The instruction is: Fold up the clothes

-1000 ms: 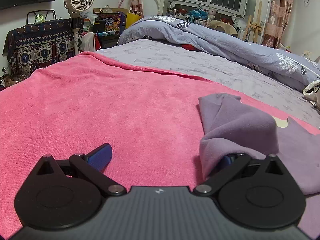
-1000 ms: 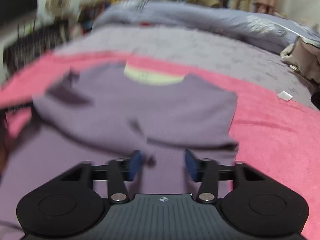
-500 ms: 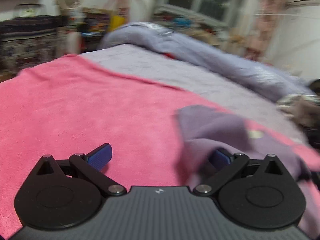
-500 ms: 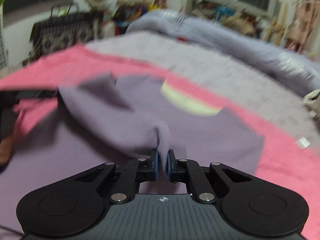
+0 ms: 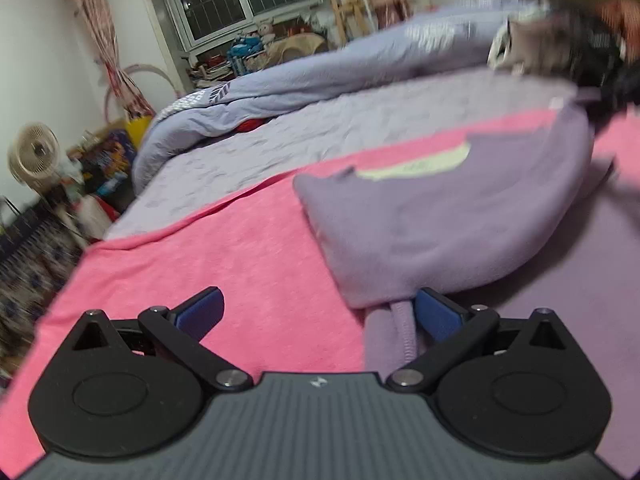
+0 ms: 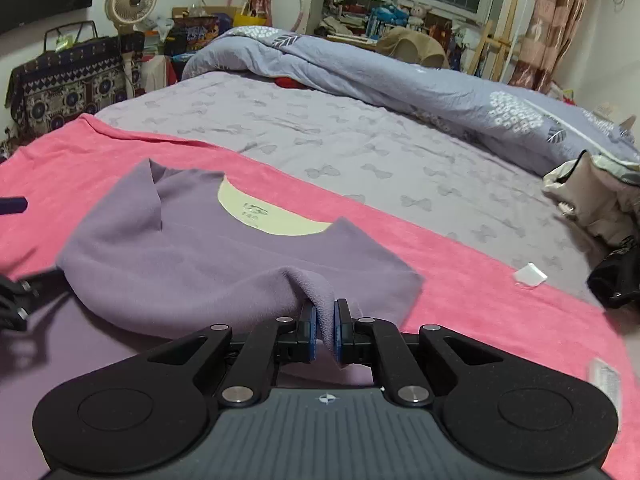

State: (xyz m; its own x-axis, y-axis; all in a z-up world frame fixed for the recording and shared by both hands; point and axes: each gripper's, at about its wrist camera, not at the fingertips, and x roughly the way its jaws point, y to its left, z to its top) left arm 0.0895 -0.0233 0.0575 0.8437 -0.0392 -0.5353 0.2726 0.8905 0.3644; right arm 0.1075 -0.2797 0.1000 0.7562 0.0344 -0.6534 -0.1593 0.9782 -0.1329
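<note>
Mid-fold: shirt (image 6: pixel 188 264) edge lifted off the blanket (image 6: pixel 480 292).
Right gripper (image 6: pixel 325 330) clenched on shirt; left gripper (image 5: pixel 316 314) spread, hem unclamped. Next: carry over.

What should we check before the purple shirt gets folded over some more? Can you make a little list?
1. Right gripper pinching the purple shirt: ok, fabric sits between its shut pads.
2. Left gripper holding the shirt: not ok, jaws wide open, fabric only beside one pad.
3. Pink towel lying flat under the shirt: ok.
4. Shirt's cream neck lining showing on top: ok.
5. White scrap clear of the shirt: ok, it lies apart.
6. Shirt's bottom hem lying straight: cannot tell, hidden.
</note>
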